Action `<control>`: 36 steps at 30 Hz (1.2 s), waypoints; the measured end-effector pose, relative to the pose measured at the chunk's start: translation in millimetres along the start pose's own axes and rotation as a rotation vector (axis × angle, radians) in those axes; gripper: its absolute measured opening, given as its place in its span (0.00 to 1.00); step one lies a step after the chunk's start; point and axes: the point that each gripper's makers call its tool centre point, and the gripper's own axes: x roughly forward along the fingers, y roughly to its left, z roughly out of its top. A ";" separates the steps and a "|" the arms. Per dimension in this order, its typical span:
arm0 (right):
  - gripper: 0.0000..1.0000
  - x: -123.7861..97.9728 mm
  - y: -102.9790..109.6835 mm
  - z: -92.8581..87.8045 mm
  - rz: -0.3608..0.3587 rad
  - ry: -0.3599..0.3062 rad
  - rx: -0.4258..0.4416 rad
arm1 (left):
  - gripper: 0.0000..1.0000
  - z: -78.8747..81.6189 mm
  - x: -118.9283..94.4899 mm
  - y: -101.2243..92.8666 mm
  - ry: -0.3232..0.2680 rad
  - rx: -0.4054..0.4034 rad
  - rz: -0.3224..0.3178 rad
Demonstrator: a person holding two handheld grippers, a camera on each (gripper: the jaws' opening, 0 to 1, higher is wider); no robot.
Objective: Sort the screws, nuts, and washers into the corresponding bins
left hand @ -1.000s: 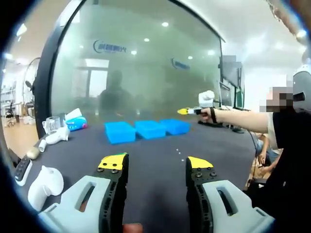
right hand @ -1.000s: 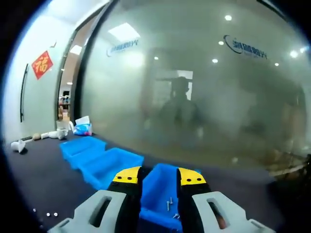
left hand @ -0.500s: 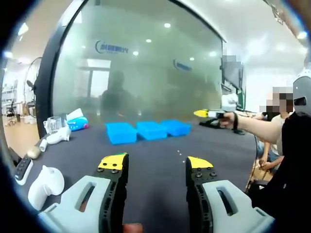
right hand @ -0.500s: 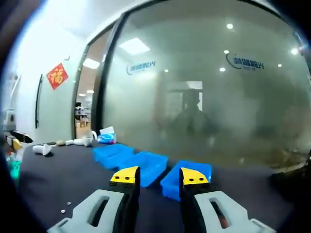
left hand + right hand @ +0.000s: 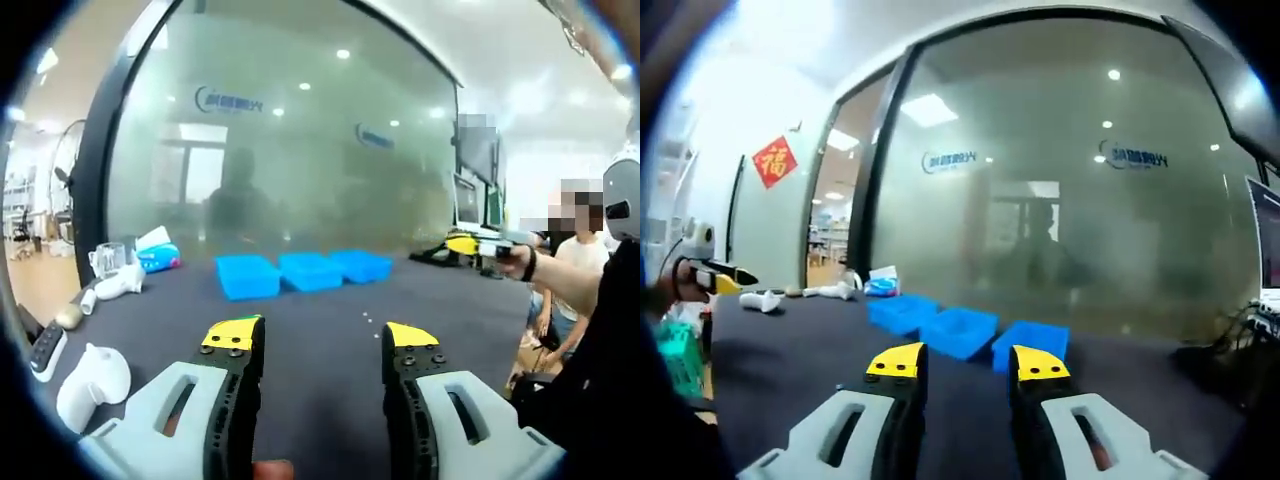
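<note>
Three blue bins stand in a row at the table's far side: the left bin (image 5: 247, 272), the middle bin (image 5: 311, 268) and the right bin (image 5: 361, 263). A few tiny pale hardware pieces (image 5: 369, 318) lie on the dark table in front of them. My left gripper (image 5: 320, 336) stands open and holds nothing, well short of the bins. In the left gripper view my right gripper (image 5: 470, 243) hangs in a hand at the right, above the table edge. My right gripper (image 5: 968, 362) is open, with nothing between its jaws, and the blue bins (image 5: 960, 330) lie far ahead of it.
On the table's left side are a white rounded device (image 5: 92, 377), a remote (image 5: 45, 350), a white handset (image 5: 120, 280), a tissue pack (image 5: 158, 254) and a glass cup (image 5: 108, 256). A frosted glass wall (image 5: 300, 150) rises behind the bins. A person stands at the right (image 5: 600, 330).
My right gripper has drawn back from just over the right-hand bin to well away from the row, so the bins look small and far. The left gripper has not moved.
</note>
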 end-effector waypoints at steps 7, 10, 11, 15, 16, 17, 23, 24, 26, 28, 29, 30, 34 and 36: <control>0.29 -21.9 4.1 -8.0 0.005 0.009 0.005 | 0.46 1.5 -3.1 1.2 0.000 0.015 0.007; 0.29 -28.3 6.0 -10.9 0.006 0.011 0.012 | 0.46 0.6 -3.3 0.5 0.002 0.017 0.006; 0.29 -29.8 6.4 -11.7 0.004 0.011 0.017 | 0.46 0.7 -3.4 -0.1 0.002 0.017 0.004; 0.29 -33.1 10.4 -15.6 0.007 0.018 0.022 | 0.46 0.9 -3.6 -1.6 0.001 0.020 0.001; 0.29 -33.5 11.1 -15.9 0.008 0.018 0.023 | 0.46 1.1 -3.7 -1.9 0.001 0.020 0.001; 0.29 -33.7 11.6 -16.0 0.009 0.018 0.024 | 0.46 1.4 -4.0 -2.3 0.000 0.021 0.000; 0.30 -33.4 13.7 -14.2 0.010 0.010 0.031 | 0.46 2.0 -4.9 -2.6 -0.001 0.026 0.000; 0.30 -33.1 14.0 -13.6 0.011 0.009 0.030 | 0.46 2.2 -5.0 -2.3 -0.001 0.025 0.001; 0.30 -32.5 15.2 -12.6 0.014 0.007 0.029 | 0.46 2.6 -5.3 -1.6 -0.002 0.026 0.002; 0.30 -31.9 16.2 -11.9 0.018 0.006 0.028 | 0.46 2.9 -5.3 -1.1 -0.003 0.027 0.003; 0.30 -31.6 16.6 -12.0 0.020 0.007 0.027 | 0.46 3.0 -5.3 -1.0 -0.002 0.027 0.003; 0.30 -31.5 16.9 -12.0 0.021 0.008 0.026 | 0.46 3.3 -5.2 -1.1 -0.003 0.028 0.002; 0.30 -31.4 18.8 -12.7 0.031 0.012 0.022 | 0.46 3.2 -4.2 -2.9 -0.001 0.030 -0.004; 0.30 -31.3 20.4 -14.0 0.042 0.017 0.020 | 0.46 3.0 -3.6 -4.0 0.002 0.032 -0.009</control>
